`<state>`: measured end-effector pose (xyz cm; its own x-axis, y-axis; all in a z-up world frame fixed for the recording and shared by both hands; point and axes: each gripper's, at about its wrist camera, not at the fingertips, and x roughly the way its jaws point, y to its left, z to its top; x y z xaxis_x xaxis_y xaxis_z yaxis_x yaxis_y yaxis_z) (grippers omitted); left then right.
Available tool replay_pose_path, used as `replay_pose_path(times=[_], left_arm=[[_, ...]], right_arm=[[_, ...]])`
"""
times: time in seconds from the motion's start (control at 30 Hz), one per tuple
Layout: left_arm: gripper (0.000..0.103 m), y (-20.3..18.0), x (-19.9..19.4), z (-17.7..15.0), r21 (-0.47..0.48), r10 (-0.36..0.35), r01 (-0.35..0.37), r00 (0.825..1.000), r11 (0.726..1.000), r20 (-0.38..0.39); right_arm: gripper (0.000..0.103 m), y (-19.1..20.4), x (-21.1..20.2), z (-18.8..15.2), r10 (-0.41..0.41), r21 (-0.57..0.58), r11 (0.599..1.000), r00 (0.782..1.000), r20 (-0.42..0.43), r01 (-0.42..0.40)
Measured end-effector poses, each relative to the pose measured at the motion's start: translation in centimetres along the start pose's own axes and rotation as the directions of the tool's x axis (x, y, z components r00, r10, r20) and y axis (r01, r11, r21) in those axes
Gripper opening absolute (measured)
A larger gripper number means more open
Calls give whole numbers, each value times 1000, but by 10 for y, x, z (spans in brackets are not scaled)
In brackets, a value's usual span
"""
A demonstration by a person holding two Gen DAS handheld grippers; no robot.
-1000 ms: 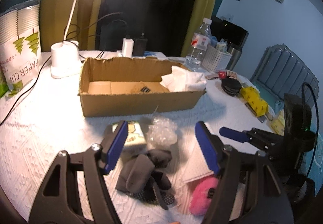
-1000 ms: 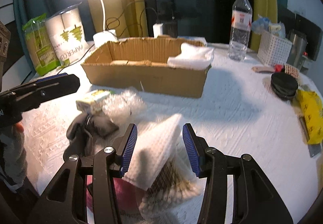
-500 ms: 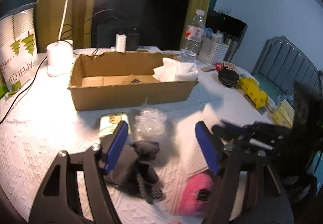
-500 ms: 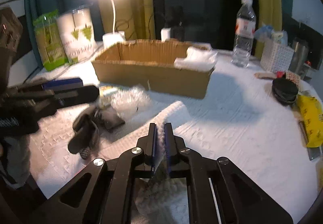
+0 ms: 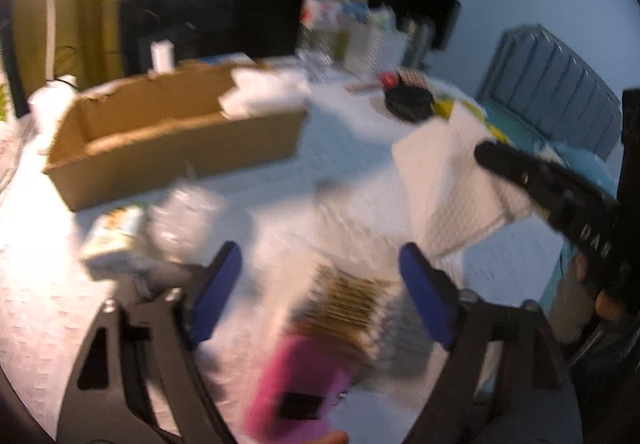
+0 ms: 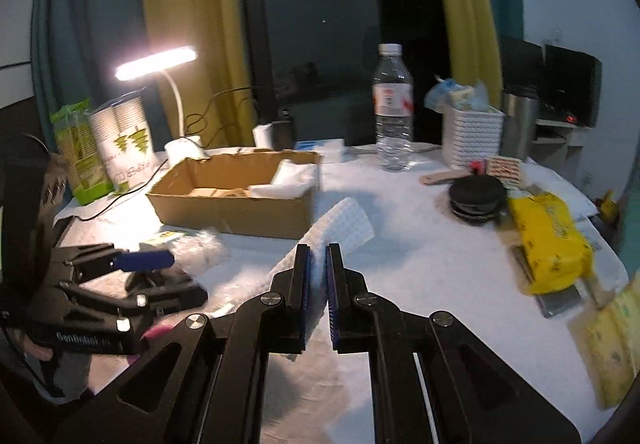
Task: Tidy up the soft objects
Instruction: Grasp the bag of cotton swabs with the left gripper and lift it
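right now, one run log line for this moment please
right gripper: shut on white cloth | left gripper: open, jaws just widened, over cotton swabs pack | cardboard box: holds white cloths

Your right tongs (image 6: 318,276) are matt black plastic with ribbed blue pads; between them sits a white waffle-textured cloth (image 6: 344,224), soft and matt. The left tongs (image 5: 320,292) share the same black plastic and blue pad facing. The desk (image 6: 420,264) is covered with a white embossed cloth, matt and lightly rough. The box (image 6: 236,200) is brown corrugated cardboard with torn, dull edges. The water bottle (image 6: 393,108) is clear glossy plastic. The yellow packet (image 6: 548,240) is shiny plastic film. The basket (image 6: 472,138) is white woven-pattern plastic, and the tumbler (image 6: 518,124) beside it looks like brushed metal.
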<state>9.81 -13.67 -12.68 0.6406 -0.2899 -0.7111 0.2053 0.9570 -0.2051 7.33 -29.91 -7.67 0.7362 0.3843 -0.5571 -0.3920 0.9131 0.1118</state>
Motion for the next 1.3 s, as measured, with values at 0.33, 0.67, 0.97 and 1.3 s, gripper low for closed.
replay_pose_path(times=[0.33,0.67,0.97,1.3], left_arm=[[85,-17,38,-9,50,32,-26,990,998,-140],[84,-31,46,-16,152,57,-29,982,988,-180],[73,-31,34,-15,166,16,8,989,986,-148],[73,-12,-16,6,123,-33,35,999,992,-18]], right_arm=[[8,-33,-7,-19,-29,70,997,1000,-7,29],[8,-28,-6,-18,-19,68,997,1000,-3,19],[8,-19,-8,-10,-23,48,999,1000,9,23],[8,1,-9,12,-17,2,1000,1000,26,17]])
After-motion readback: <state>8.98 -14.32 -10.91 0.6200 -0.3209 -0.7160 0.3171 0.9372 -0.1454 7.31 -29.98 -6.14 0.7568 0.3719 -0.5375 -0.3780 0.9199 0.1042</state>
